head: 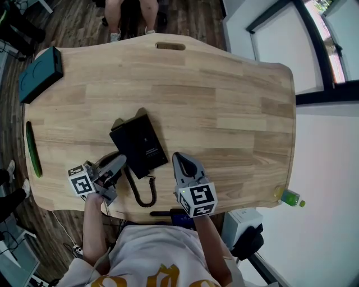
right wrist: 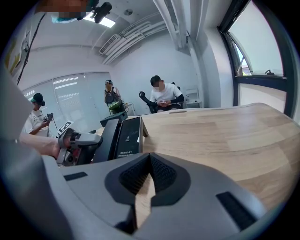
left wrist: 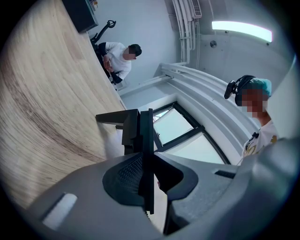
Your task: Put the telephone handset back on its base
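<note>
Wooden table (head: 224,101) | handset (head: 105,157) lower left, beneath left gripper (head: 122,160), beside telephone base (head: 140,143) | left jaws pinching thin black edge (left wrist: 148,140) | right gripper (head: 179,158) clenched, empty

Handset (head: 107,157): mostly hidden under left gripper (head: 121,161), only dark sliver showing in head view. Coiled cord (head: 144,193): upper end lost beneath same gripper. Left gripper view: thin black slab (left wrist: 148,136) clamped between fingers (left wrist: 126,176); handset or edge of base (head: 140,143), cannot tell. Print on base too small to read. Seated person (head: 130,14) beyond surface (head: 224,101) cut off by top edge. Green bottle (head: 290,197) at surface corner: on it or below, unclear.
</note>
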The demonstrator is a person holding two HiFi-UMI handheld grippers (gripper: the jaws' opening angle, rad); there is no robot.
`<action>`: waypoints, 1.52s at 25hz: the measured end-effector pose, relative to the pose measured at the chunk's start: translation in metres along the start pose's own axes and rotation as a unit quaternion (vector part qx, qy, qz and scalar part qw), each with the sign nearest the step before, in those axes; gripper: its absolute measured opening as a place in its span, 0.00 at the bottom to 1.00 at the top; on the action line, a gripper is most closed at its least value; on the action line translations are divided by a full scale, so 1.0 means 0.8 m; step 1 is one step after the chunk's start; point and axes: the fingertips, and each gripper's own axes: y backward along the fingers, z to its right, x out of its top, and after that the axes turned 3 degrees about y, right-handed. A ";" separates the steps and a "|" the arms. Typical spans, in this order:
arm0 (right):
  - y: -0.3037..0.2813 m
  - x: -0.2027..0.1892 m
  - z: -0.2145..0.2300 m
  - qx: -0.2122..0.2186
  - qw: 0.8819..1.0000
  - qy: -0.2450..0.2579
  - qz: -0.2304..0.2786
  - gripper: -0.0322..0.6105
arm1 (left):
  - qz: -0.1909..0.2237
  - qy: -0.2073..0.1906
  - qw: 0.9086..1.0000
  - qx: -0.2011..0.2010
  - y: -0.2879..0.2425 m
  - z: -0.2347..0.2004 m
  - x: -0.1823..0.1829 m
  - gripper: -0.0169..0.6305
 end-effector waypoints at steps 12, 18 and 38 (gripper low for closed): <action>-0.005 -0.001 0.003 0.001 1.000 -0.004 -0.002 0.06 | -0.003 -0.006 1.000 0.007 -0.005 -0.007 0.003 0.13; -0.003 0.002 0.001 0.002 1.000 -0.005 -0.002 0.06 | 0.000 -0.007 1.000 0.021 -0.007 -0.013 0.003 0.13; 0.008 0.007 0.000 -0.003 1.000 -0.005 0.009 0.06 | 0.018 -0.040 0.996 0.074 -0.007 -0.023 0.003 0.13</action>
